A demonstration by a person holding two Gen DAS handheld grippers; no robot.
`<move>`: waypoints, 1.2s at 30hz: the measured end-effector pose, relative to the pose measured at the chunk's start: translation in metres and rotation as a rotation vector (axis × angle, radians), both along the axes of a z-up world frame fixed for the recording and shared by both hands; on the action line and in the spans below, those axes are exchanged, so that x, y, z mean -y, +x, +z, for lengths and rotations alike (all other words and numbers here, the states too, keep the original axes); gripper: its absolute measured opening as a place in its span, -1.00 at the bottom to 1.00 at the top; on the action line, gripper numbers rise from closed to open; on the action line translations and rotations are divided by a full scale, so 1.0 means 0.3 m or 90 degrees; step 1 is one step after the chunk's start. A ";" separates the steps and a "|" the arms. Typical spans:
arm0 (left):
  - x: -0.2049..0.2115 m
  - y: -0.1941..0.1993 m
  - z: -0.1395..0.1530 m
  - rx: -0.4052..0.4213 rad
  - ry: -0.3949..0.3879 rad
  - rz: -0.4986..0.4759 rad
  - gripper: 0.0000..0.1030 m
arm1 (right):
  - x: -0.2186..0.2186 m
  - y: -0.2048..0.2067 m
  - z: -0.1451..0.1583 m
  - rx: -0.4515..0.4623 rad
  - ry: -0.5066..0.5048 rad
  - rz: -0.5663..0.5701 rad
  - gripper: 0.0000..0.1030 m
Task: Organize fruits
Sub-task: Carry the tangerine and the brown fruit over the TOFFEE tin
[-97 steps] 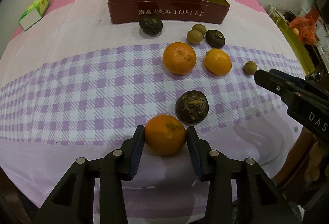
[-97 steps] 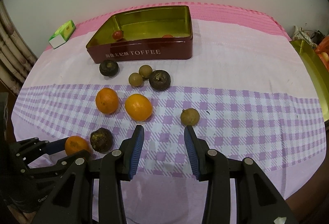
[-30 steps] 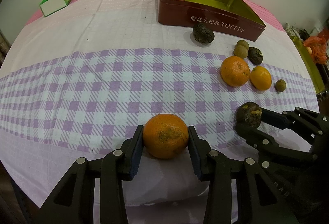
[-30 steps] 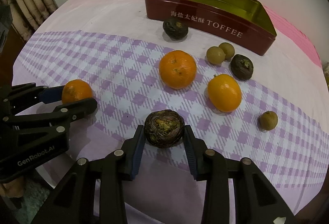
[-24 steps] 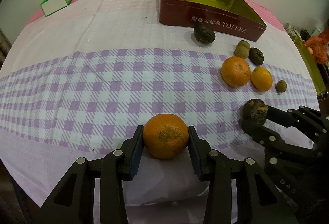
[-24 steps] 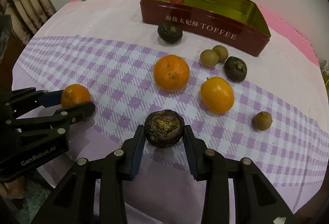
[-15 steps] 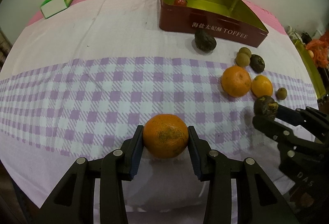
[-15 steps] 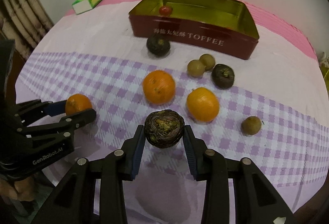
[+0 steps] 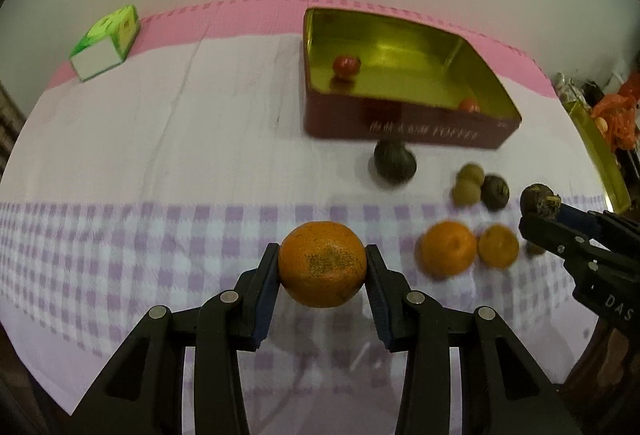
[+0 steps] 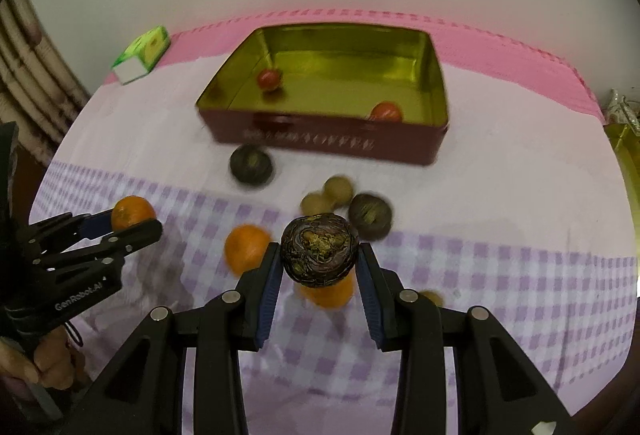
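Observation:
My left gripper [image 9: 322, 271] is shut on an orange mandarin [image 9: 322, 262], held above the checked cloth. My right gripper [image 10: 318, 267] is shut on a dark wrinkled passion fruit [image 10: 319, 250], also lifted off the table. Each gripper shows at the edge of the other's view, the left gripper [image 10: 132, 219] with its mandarin and the right gripper [image 9: 540, 213] with its dark fruit. Ahead stands the red toffee tin [image 9: 404, 131] [image 10: 332, 143], open, with two small red fruits [image 10: 269, 79] inside. Two mandarins [image 9: 448, 249], several small brown fruits [image 9: 466, 191] and two dark fruits [image 9: 394, 165] lie in front of the tin.
A green and white carton [image 9: 106, 41] lies at the back left on the pink edge of the cloth. A gold tin lid [image 9: 600, 159] and orange clutter sit off the table's right side. A curtain [image 10: 36, 75] hangs at the left.
Both grippers have risen and moved toward the tin with their fruits. The tin now appears nearer and I see more of its inside, including a second red fruit.

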State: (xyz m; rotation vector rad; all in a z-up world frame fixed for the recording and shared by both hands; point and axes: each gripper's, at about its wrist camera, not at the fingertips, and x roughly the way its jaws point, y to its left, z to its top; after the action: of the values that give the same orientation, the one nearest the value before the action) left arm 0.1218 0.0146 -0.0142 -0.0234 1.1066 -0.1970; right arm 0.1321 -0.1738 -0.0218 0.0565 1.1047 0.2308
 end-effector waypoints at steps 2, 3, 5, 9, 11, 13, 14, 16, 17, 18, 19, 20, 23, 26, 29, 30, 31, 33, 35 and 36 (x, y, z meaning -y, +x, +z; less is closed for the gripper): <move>0.010 0.041 0.020 0.006 -0.002 -0.007 -0.18 | 0.024 0.033 0.015 0.005 -0.002 -0.009 -0.33; 0.030 0.054 0.028 0.009 0.000 -0.009 -0.18 | 0.032 0.045 0.019 0.007 -0.002 -0.012 -0.33; 0.043 0.102 0.051 0.017 -0.002 -0.013 -0.18 | 0.053 0.077 0.035 0.018 -0.002 -0.018 -0.33; 0.063 0.196 0.096 0.039 -0.005 -0.023 -0.18 | 0.069 0.149 0.059 0.034 -0.007 -0.025 -0.33; 0.088 0.240 0.102 0.044 -0.003 -0.030 -0.18 | 0.075 0.190 0.064 0.038 -0.011 -0.027 -0.33; 0.111 0.269 0.115 0.051 0.003 -0.034 -0.18 | 0.077 0.233 0.063 0.039 -0.011 -0.024 -0.33; 0.113 0.291 0.116 0.052 0.004 -0.036 -0.18 | 0.077 0.251 0.060 0.040 -0.014 -0.023 -0.33; 0.113 0.336 0.113 0.050 0.003 -0.036 -0.18 | 0.077 0.291 0.050 0.038 -0.017 -0.022 -0.33; 0.113 0.365 0.110 0.048 0.001 -0.036 -0.18 | 0.078 0.301 0.045 0.036 -0.017 -0.022 -0.33; 0.121 0.374 0.103 0.046 0.000 -0.036 -0.18 | 0.077 0.316 0.039 0.035 -0.018 -0.021 -0.33; 0.124 0.392 0.101 0.044 0.000 -0.036 -0.18 | 0.076 0.331 0.033 0.033 -0.020 -0.019 -0.33; 0.129 0.403 0.097 0.042 0.001 -0.036 -0.18 | 0.076 0.338 0.028 0.032 -0.020 -0.018 -0.33; 0.158 0.413 0.076 0.034 0.002 -0.038 -0.18 | 0.074 0.366 0.003 0.027 -0.023 -0.016 -0.32; 0.179 0.438 0.045 0.023 0.011 -0.040 -0.18 | 0.075 0.385 -0.022 0.017 -0.024 -0.019 -0.32; 0.195 0.446 0.025 0.015 0.014 -0.042 -0.18 | 0.078 0.399 -0.040 0.010 -0.024 -0.021 -0.32; 0.201 0.449 0.018 0.015 0.020 -0.043 -0.18 | 0.078 0.404 -0.047 0.006 -0.024 -0.020 -0.32; 0.206 0.451 0.014 0.015 0.025 -0.044 -0.18 | 0.078 0.409 -0.051 0.004 -0.026 -0.021 -0.32; 0.213 0.457 0.004 0.012 0.029 -0.043 -0.18 | 0.079 0.414 -0.059 0.001 -0.030 -0.020 -0.32; 0.217 0.462 -0.005 0.011 0.035 -0.042 -0.18 | 0.079 0.419 -0.066 -0.001 -0.032 -0.021 -0.32; 0.221 0.465 -0.009 0.011 0.038 -0.042 -0.18 | 0.079 0.423 -0.071 -0.003 -0.032 -0.020 -0.32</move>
State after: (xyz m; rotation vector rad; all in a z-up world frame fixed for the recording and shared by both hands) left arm 0.2611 -0.0517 -0.0169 0.0687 1.0971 -0.2224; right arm 0.2589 -0.1975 -0.0431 0.0295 1.1130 0.1739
